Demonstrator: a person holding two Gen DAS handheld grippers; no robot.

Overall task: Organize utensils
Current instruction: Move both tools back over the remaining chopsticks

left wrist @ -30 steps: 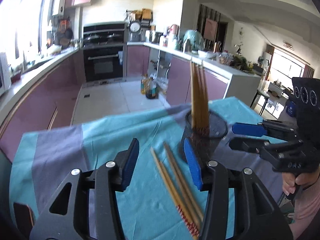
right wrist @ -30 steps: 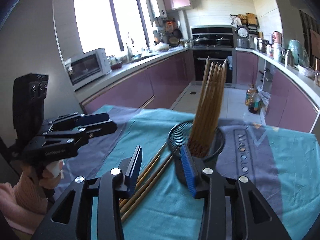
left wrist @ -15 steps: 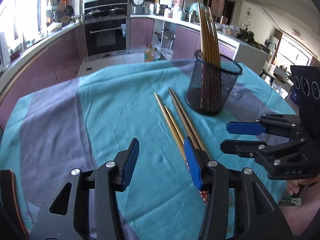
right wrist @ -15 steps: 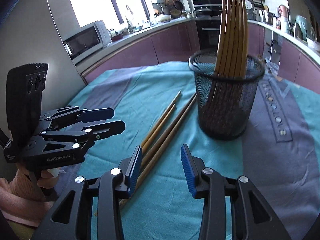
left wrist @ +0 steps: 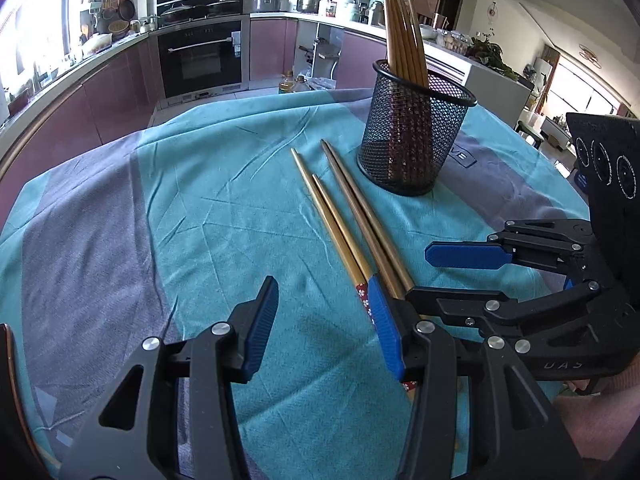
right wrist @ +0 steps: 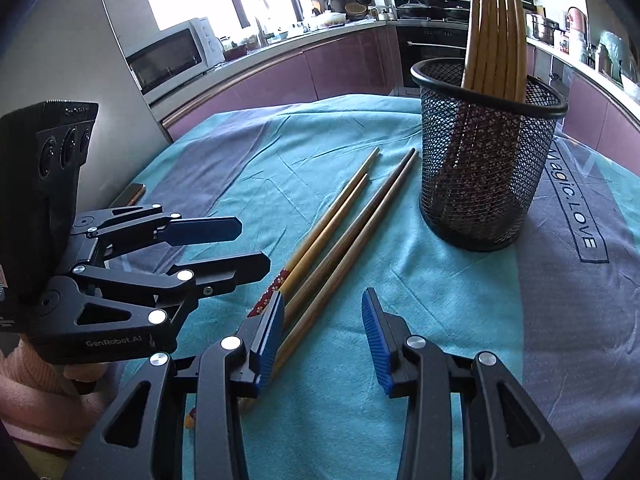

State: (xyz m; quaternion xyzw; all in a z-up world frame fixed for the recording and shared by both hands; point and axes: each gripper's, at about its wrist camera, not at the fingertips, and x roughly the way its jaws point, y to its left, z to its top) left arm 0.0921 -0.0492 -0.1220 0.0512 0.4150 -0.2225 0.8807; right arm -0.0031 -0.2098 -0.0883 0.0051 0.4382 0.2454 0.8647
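Both grippers have pulled back and down from the mesh cup, so in the left wrist view the left gripper (left wrist: 326, 312) now hovers low with its jaws apart and empty, its right pad just over the patterned handle ends of the four loose chopsticks (left wrist: 352, 224), whose long axes run from lower centre up toward the black wire mesh cup (left wrist: 416, 136) at upper right.

In the right wrist view the right gripper (right wrist: 322, 336), also spread and empty, has the same smooth, tapered wooden sticks passing under its left pad on the wrinkled teal cloth (right wrist: 248, 168), and seems about as near as the left.
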